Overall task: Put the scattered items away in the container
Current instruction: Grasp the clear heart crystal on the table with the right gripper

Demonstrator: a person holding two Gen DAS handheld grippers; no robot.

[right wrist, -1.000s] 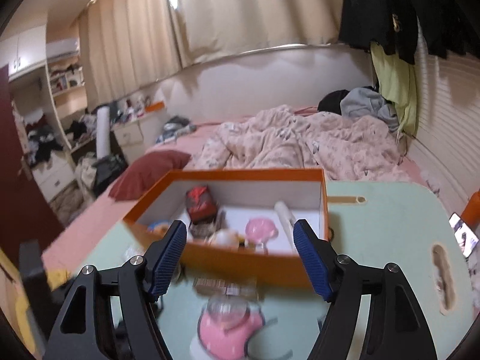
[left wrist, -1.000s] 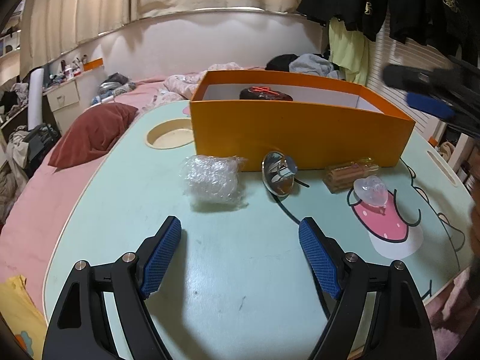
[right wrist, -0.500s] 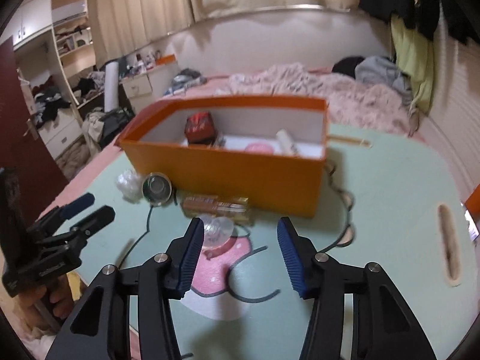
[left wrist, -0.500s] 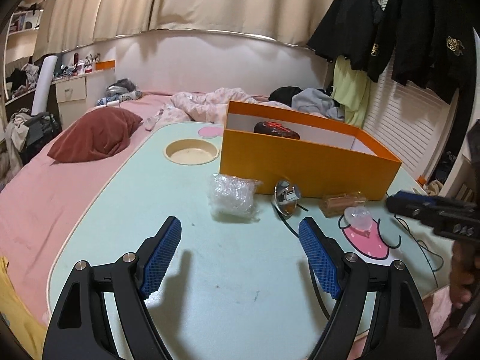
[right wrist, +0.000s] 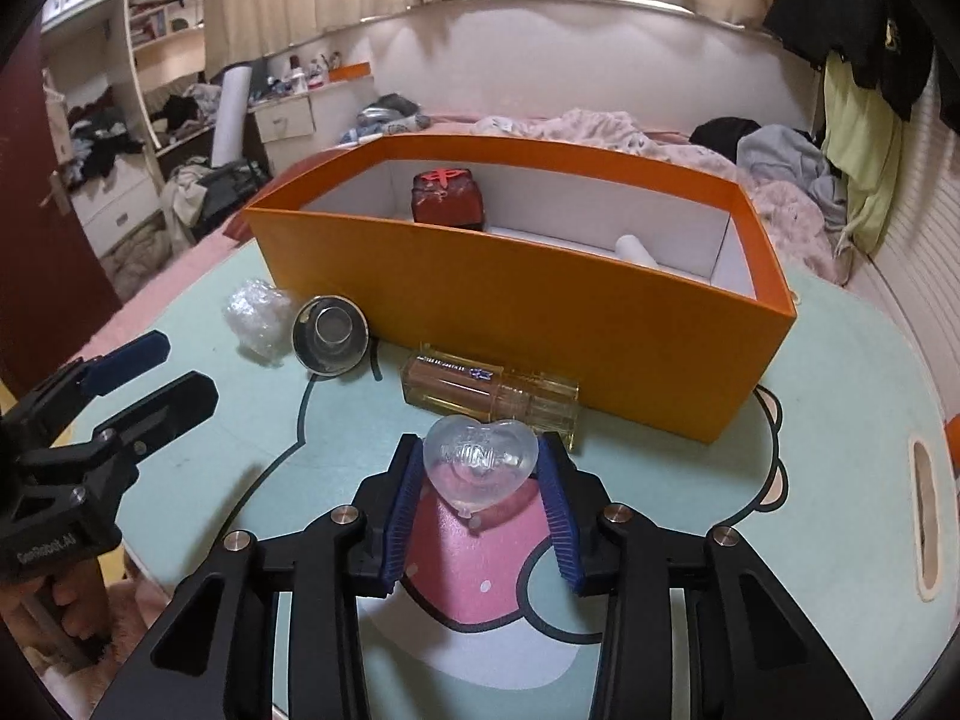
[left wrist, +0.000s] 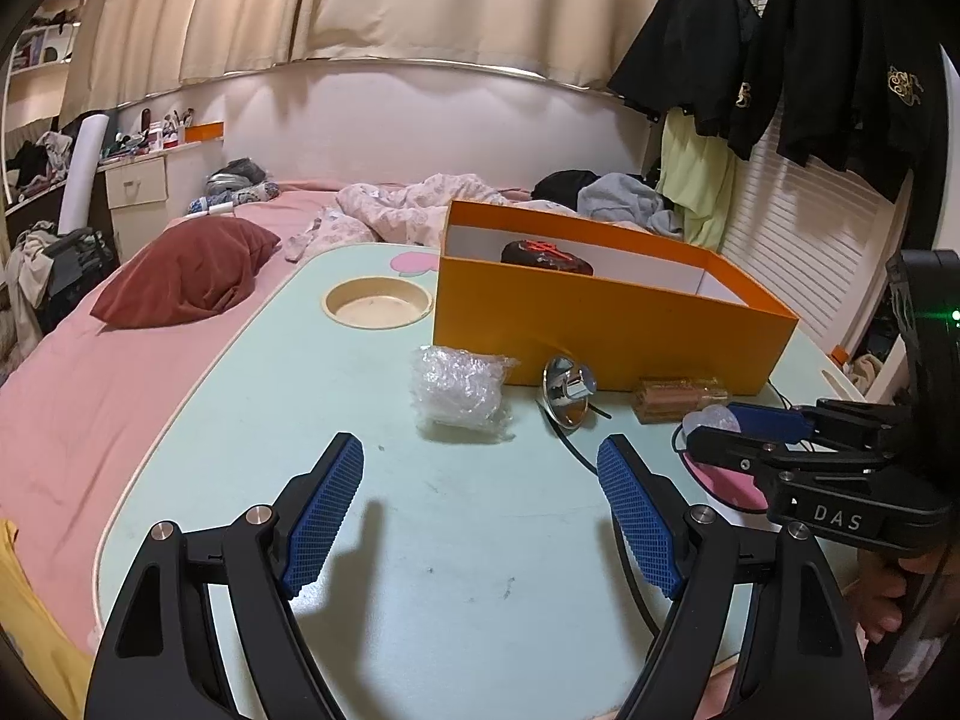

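Heart-shaped clear case (right wrist: 480, 461) sits clamped between right tongs (right wrist: 480, 483).

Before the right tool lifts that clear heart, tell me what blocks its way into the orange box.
The clear bottle lies directly ahead of the heart, with the orange box wall behind it. Lifted over both, nothing visible blocks it.

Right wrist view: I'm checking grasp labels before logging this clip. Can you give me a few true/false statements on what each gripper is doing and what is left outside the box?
1. The right gripper is closed on the clear heart-shaped piece. True.
2. The left gripper holds the bubble wrap. False: it is open and empty.
3. The orange box is empty. False: a dark red item sits inside.
4. The clear bottle lies on the table in front of the box. True.
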